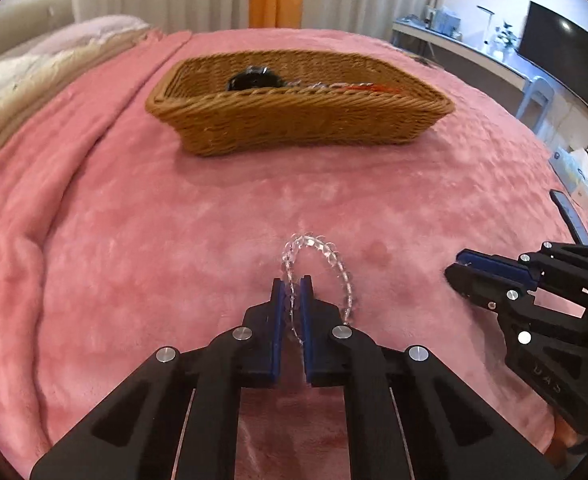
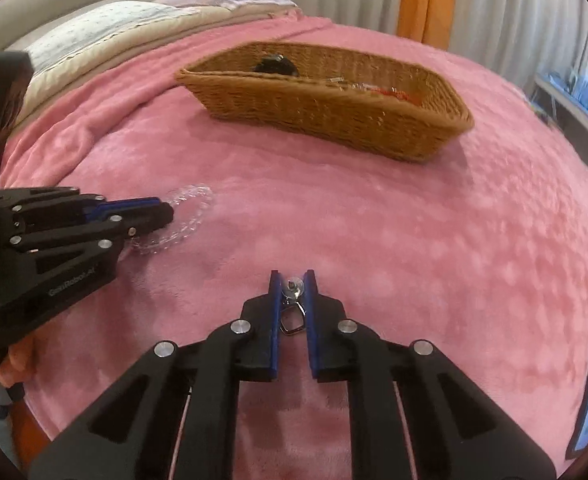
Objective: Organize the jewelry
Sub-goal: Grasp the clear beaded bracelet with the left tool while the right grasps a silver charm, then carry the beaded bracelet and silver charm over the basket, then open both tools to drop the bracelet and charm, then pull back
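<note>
So the wicker basket (image 1: 300, 120) on the pink blanket (image 1: 133, 240) already has a few pieces in it: something black and glossy (image 1: 253, 78) towards its left end, plus a chain-looking bit with a red thing (image 1: 370, 87) further right, too small to name properly. Looks like the job is partway done, with two pieces not yet in the basket.

Left gripper (image 1: 292, 286): jaws pinched nearly together on one side of the clear bead bracelet (image 1: 318, 258), whose loop hangs out ahead of the tips over the blanket. Not yet over the basket, which sits well apart.

Right gripper (image 2: 292, 280): jaws narrow too, clamped on a small silver pendant or clasp piece (image 2: 293, 300), with a square ring dangling below it. Both still need carrying over and dropping in, I reckon.
</note>
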Demonstrator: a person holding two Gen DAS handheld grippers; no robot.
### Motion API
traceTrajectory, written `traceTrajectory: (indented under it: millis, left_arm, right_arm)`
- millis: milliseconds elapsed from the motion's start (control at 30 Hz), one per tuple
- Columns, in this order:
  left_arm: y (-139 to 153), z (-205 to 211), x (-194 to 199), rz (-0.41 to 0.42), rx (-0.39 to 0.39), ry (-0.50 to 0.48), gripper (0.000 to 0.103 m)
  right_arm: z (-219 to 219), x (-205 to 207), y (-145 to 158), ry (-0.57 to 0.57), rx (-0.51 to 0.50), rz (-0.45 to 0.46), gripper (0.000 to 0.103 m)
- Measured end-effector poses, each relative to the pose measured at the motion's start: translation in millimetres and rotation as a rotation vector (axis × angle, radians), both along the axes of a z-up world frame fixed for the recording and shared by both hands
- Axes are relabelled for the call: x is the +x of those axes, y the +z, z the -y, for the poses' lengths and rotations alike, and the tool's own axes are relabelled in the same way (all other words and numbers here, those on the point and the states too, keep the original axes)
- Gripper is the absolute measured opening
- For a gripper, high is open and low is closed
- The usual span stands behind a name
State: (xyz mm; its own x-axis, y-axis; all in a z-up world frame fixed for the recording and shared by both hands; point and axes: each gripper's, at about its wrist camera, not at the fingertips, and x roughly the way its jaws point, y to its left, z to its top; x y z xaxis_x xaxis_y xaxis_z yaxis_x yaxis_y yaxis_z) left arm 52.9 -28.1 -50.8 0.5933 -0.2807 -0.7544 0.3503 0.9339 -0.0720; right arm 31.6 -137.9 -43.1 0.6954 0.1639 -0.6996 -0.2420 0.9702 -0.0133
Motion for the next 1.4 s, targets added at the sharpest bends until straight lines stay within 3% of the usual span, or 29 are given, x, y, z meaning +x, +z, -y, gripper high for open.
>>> traceTrajectory:
  millis: [233,400,700,900,1100,1233,1400]
  left_arm:
    - [25,-13,-10,0.075,-0.127,-0.033,0.006]
    - [52,-18,-13,0.107,-0.169,-0.048,0.006]
    - [131,-9,8,0.262,-0.181,-0.071,0.006]
    - [162,13,43,0.365,-0.148,-0.070,0.006]
    - [150,33,100,0.363,-0.160,-0.053,0.006]
    - [122,38,146,0.288,-0.183,-0.045,0.006]
    - [92,41,182,0.209,-0.198,-0.034,0.006]
  right_arm:
    - [8,-11,26,0.004,0.046,0.083,0.009]
    - [18,-10,56,0.008,0.075,0.127,0.009]
    - [32,18,120,-0.016,0.057,0.245,0.009]
    - [45,78,147,-0.030,0.117,0.245,0.009]
    - [55,152,127,-0.036,0.188,0.151,0.009]
    - [63,196,104,-0.041,0.238,0.072,0.009]
    - [59,225,79,-0.048,0.212,0.019,0.009]
